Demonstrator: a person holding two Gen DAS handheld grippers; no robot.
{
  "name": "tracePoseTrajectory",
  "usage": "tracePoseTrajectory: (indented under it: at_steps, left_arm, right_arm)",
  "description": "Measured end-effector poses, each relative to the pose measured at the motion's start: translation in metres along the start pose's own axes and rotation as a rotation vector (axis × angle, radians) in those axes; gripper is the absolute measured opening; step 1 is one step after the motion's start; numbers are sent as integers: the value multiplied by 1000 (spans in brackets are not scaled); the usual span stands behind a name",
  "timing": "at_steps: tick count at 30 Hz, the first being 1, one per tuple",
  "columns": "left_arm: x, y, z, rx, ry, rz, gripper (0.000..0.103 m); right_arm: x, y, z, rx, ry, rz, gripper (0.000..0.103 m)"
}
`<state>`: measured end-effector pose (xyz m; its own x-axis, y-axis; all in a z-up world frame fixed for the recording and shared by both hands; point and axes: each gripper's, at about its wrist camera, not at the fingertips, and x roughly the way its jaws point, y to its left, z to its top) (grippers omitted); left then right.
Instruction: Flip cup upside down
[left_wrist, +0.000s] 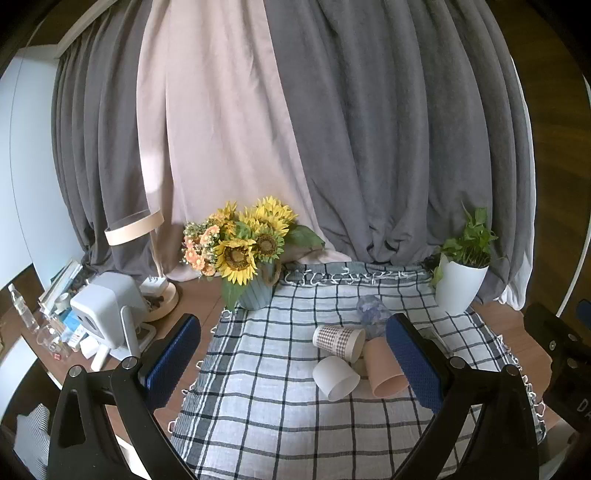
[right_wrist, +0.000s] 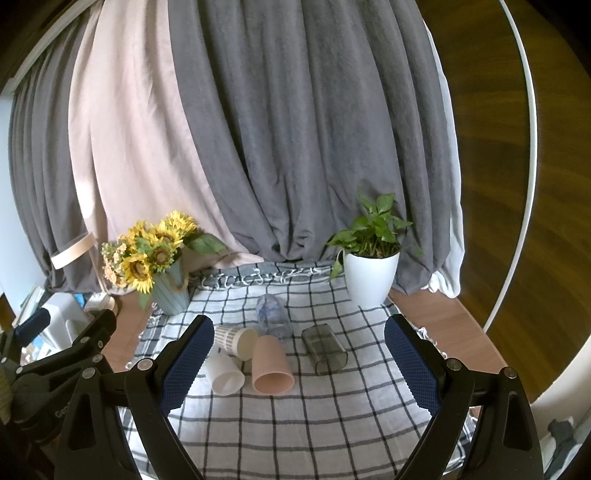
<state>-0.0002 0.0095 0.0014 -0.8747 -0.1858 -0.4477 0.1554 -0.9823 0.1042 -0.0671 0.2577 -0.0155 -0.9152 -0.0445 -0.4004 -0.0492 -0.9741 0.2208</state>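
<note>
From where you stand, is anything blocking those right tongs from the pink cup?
Nothing visible. The right tongs are open, and the pink cup lies on its side ahead; a white cup sits close beside it.

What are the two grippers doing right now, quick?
Left gripper: open, holding nothing, above the checked cloth.
Right gripper: open, holding nothing, facing the cups lying on the cloth.

Draped backdrop behind a wooden table

Grey curtains and a pink curtain hanging along the table's far edge; checked cloth spread across; soft daylight.
</note>
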Motion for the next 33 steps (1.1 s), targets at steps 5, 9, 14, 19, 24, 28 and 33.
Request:
tracePoseTrajectory:
  at_steps: [5,9,14,19,24,28,33]
  left_arm:
    - [0,0,0,-2,4,9,102]
    - [1,1,0,-5,7,15,102]
    - [3,2,0,-8,11,25,102]
    - [7,2,1,-10,17,32,102]
    - [8,1,0,-10,19,40,102]
    - [11,-2,0,-7,26,49,102]
    - [16,-6,-1,-11,46,56,102]
  right_arm:
    - [1,-1,-1,3,1,-2,94]
    - [3,-1,-1,0,4,-2,94]
    - [7,0,0,2,9,-5,94]
    - [9,1,0,7,16,-7,94]
    - [10,1,0,12,19,-12,94]
    - [13,-1,0,15,23,-14,94]
    - [17,-6,1,20,31,-15,94]
